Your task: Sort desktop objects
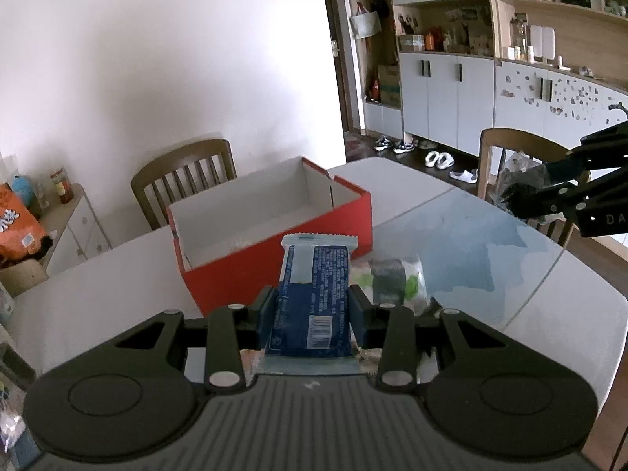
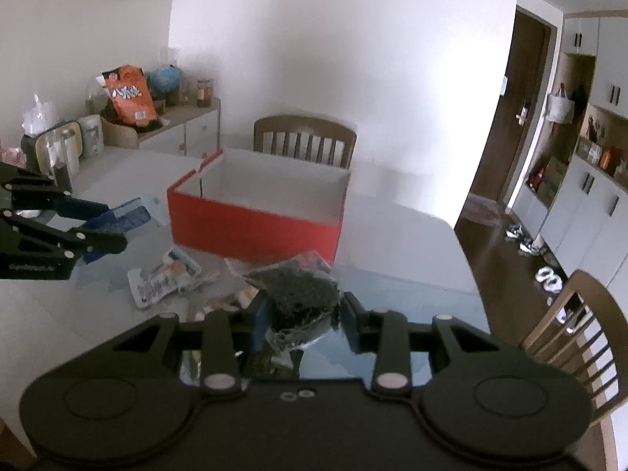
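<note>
1. The left gripper (image 1: 313, 308) pinches a blue packet (image 1: 312, 294) across its middle, one pad on each long edge; the packet points forward with its white crimped end toward the box, lifted off the table.
2. The right gripper (image 2: 300, 314) pinches a clear bag (image 2: 298, 290) of dark, crumbly contents, its pads pressed into the bag's lower sides; the bag's top stands up above the fingers, clear of the table.
3. Under and just beyond the left gripper lie loose wrappers, among them a green-and-white pack (image 1: 396, 278) on the tabletop, right of the blue packet.
4. In the right wrist view a white pouch (image 2: 163, 278) with orange print lies flat on the table (image 2: 392, 243), between the two grippers and just in front of the box; smaller wrappers (image 2: 219, 304) lie beside it.
5. The red box (image 2: 255, 223) stands open on the table beyond both grippers, white inside; no contents show from either view.
6. A wooden chair (image 2: 304, 137) stands behind the box against the white wall.
7. To the left rear, a low cabinet (image 2: 188, 125) carries an orange snack bag (image 2: 131, 96), a globe (image 2: 165, 80) and jars.
8. Another chair (image 1: 506, 149) stands at the table's far right, with shelving (image 1: 451, 39) and shoes (image 1: 396, 145) on the floor beyond.
</note>
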Demonstrator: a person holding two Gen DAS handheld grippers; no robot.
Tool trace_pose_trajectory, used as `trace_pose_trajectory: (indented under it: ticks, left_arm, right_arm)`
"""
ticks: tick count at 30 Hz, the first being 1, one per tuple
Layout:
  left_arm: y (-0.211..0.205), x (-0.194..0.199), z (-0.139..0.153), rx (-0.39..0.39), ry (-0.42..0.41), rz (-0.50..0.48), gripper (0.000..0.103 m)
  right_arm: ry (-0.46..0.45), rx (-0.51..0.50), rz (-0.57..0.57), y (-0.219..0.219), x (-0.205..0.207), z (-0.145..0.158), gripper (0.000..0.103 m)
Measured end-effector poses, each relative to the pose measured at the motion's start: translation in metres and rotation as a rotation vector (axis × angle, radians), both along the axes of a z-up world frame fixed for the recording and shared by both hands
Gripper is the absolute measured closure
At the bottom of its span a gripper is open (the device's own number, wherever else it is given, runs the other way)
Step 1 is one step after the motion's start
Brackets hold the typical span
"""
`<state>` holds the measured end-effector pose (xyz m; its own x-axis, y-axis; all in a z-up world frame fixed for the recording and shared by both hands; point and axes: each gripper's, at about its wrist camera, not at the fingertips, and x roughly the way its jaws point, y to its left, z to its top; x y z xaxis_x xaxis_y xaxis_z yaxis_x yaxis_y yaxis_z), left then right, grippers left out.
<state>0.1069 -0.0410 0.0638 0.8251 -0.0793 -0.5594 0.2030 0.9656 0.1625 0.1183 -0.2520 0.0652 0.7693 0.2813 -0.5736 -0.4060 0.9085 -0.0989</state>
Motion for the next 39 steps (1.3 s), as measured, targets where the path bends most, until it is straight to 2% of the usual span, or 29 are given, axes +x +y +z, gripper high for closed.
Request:
trace_pose_trajectory:
  ticks: [9,20,34,39]
  left_arm:
    - [0.007,0.036,0.014,0.014,-0.010,-0.016,0.065]
    - [0.034,0.100,0.023,0.014,-0.014,-0.024,0.065]
    - [0.063,0.173,0.028,0.026,-0.013,-0.038,0.065]
    - [0.075,0.202,0.027,-0.007,0.023,-0.040,0.065]
  right_arm:
    - [-0.036,0.006,0.016,0.012,0.028,0.019,0.066]
    - [-0.040,0.010,0.012,0.037,0.088,0.030,0.066]
    - [-0.029,0.005,0.016,0.068,0.151,0.029,0.066]
    - [-0.021,0.008,0.010,0.074,0.171,0.027,0.066]
